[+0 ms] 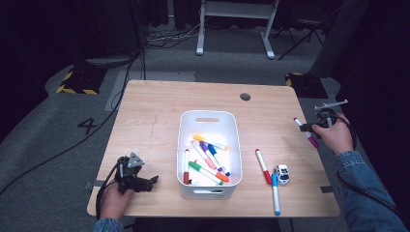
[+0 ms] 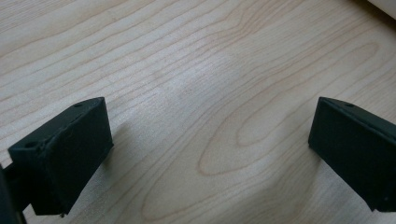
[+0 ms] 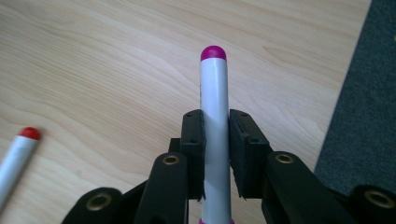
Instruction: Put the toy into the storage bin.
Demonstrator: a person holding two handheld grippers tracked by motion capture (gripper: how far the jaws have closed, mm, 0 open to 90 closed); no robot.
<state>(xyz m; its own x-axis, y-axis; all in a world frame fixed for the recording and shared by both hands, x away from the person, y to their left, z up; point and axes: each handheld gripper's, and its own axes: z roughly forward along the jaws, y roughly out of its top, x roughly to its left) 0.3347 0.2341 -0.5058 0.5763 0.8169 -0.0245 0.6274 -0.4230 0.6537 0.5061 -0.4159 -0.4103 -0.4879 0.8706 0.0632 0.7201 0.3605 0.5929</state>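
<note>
My right hand-held gripper (image 3: 216,154): clamped on magenta-capped marker (image 3: 215,116), above tabletop (image 1: 154,111) edge. My left hand-held gripper (image 2: 210,149): jaws apart, nothing between.

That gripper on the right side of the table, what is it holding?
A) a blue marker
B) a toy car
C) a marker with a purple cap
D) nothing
C: in the right gripper view the jaws of the right gripper are clamped on a white purple-capped marker, lifted above the table.

The magenta marker (image 3: 215,140) is cut off below, its midsection covered by the right tool (image 3: 215,140).
</note>
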